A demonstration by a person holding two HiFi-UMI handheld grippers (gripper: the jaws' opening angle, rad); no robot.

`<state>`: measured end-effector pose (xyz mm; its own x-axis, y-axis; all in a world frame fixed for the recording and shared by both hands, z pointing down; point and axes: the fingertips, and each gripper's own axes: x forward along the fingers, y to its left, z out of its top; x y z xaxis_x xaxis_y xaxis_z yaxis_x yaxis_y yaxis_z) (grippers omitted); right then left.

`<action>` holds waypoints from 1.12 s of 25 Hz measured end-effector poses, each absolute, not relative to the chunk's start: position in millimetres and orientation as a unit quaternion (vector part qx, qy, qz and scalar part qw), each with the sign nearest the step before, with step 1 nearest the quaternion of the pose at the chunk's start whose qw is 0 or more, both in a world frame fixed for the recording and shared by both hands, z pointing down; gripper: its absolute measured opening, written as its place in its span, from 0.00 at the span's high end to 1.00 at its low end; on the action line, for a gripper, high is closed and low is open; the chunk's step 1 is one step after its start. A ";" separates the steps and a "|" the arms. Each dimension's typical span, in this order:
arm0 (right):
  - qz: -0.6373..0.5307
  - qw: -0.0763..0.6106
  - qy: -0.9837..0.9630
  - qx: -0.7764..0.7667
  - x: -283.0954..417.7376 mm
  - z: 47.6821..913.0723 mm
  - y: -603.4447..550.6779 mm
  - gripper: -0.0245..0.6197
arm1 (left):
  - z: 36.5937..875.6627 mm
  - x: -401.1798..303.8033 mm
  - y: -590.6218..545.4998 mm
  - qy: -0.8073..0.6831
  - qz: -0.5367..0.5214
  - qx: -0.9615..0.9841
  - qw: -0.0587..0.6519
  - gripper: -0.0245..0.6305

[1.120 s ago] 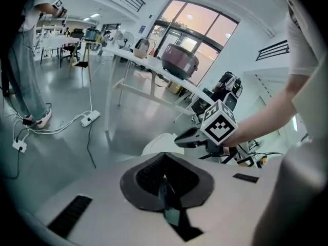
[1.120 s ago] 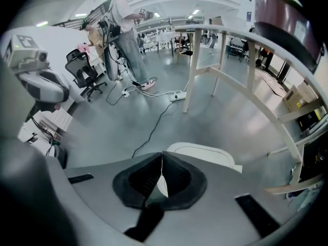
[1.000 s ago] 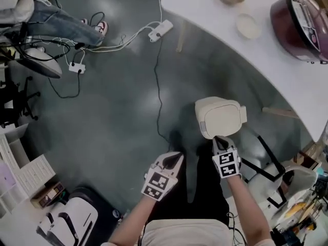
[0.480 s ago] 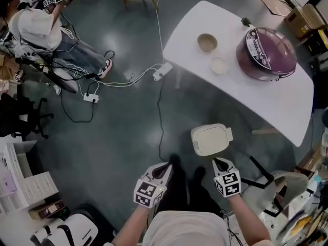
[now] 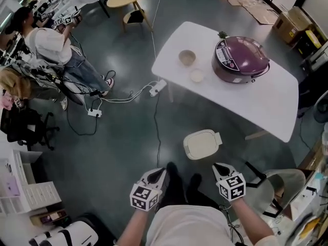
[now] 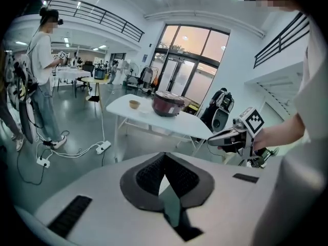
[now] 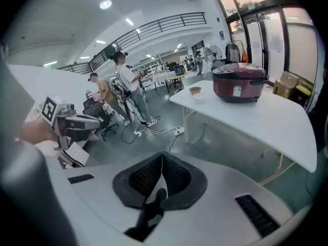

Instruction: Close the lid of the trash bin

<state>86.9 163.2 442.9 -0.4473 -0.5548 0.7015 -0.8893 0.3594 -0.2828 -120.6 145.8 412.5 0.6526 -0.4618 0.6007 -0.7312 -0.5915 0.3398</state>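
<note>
Left gripper [image 5: 160,173]: jaws pressed together, nothing between them. Right gripper [image 5: 219,167]: same. Both are held low in front of the person, tips pointing away, touching nothing.

Trash bin [image 5: 201,144] sits on the floor [image 5: 118,137] just ahead of the right gripper and apart from it, near the front edge of the white table [image 5: 266,106]. Its cream lid looks flat down.

Floor is dark, glossy grey-green. Room is a big open hall with glazed doors [image 6: 187,55] and a mezzanine railing [image 7: 154,27]. On the table: purple rice cooker [image 5: 241,59], tan bowl [image 5: 186,57], white bowl [image 5: 197,76]. Power strip [image 5: 157,87] with white cables lies on the floor left of the table. Another person [image 5: 51,45] stands far left.

The bin doesn't show in either gripper view, since each gripper's own body blocks the low foreground. From above, the lid hides the bin's sides. Bowl contents are too small to read. Clutter at bottom right is cut off by the frame edge.
</note>
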 end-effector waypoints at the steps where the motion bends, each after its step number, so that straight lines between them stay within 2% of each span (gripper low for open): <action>1: 0.326 0.246 -0.787 0.462 90.7 434.5 167.5 0.94 | 405.1 -118.8 149.6 -0.347 0.229 0.862 0.289 0.94; 14: 0.206 0.225 -0.815 0.493 128.9 338.1 195.3 0.94 | 331.9 -95.8 180.8 -0.365 0.205 0.881 0.222 0.94; 28: 0.154 0.192 -0.815 0.524 101.5 284.9 196.6 0.94 | 282.0 -124.7 180.3 -0.355 0.163 0.903 0.176 0.94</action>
